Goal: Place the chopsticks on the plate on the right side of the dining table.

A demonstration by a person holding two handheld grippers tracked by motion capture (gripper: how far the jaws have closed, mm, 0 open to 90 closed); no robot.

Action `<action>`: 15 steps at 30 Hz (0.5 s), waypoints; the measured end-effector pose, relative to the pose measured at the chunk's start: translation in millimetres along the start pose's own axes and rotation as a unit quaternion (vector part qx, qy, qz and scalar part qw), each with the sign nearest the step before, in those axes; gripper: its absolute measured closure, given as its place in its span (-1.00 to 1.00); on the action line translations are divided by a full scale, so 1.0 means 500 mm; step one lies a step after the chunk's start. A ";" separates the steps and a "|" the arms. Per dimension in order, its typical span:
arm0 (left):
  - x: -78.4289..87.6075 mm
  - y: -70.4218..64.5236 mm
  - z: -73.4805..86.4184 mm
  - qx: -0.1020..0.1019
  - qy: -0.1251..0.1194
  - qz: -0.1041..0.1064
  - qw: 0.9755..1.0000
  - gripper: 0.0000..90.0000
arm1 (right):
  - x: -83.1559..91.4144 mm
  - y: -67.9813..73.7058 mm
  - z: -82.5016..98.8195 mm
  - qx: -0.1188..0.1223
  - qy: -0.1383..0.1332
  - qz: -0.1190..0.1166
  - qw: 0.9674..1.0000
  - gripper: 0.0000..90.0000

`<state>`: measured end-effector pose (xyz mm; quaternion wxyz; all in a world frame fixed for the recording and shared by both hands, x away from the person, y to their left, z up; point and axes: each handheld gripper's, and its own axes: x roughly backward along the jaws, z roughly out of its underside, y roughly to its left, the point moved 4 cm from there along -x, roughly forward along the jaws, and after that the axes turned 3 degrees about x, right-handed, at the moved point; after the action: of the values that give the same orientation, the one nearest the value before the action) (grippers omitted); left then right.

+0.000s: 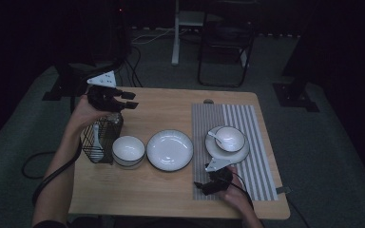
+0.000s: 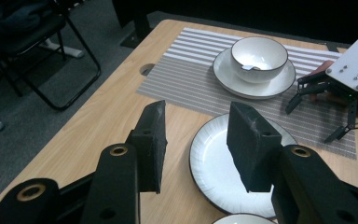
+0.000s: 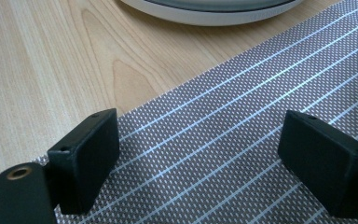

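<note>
At the far left of the wooden table [image 1: 171, 190], your left gripper [image 1: 126, 99] hovers just above the black wire basket [image 1: 100, 137], a boxy cage of thin rods with a white ceramic spoon [image 1: 95, 134] standing inside it. Its blocky matte-black jaws stand partway apart with nothing between them; in the left gripper view they frame bare pale wood grain and the edge of the plate.

Just right of the basket, touching or nearly so, sits a small round white bowl [image 1: 128, 150] with a dark rim. Next comes the wide, shallow white plate [image 1: 169, 149], glossy, dark-edged, faintly fluted around its border.

Further right lies the grey placemat [image 1: 256, 156], a woven rectangle: fine pale stripes on its left half, broad ones on its right. On it rests a white saucer [image 1: 240, 153] carrying a second bowl [image 1: 230, 138] with another spoon [image 1: 216, 137] leaning in it.

Your right gripper [image 1: 202, 186] lies low at the mat's near left corner, jaws spread wide and empty over the dotted weave.
</note>
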<state>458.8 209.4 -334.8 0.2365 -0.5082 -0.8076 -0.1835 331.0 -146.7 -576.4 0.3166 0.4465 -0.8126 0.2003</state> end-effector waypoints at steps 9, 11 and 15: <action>0.008 0.015 0.022 0.018 0.002 -0.007 1.000 0.30 | 0.000 0.000 0.000 0.000 0.000 0.000 1.000 -0.72; 0.008 0.018 0.027 0.020 0.001 -0.009 1.000 0.30 | 0.000 0.000 0.000 0.000 0.000 0.000 1.000 -0.72; 0.011 0.019 0.037 0.023 0.001 -0.013 1.000 0.30 | 0.000 0.000 0.000 0.000 0.000 0.000 1.000 -0.72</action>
<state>461.7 227.1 -346.4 0.2464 -0.4921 -0.8177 -0.1689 331.0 -146.7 -576.4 0.3164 0.4465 -0.8126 0.2004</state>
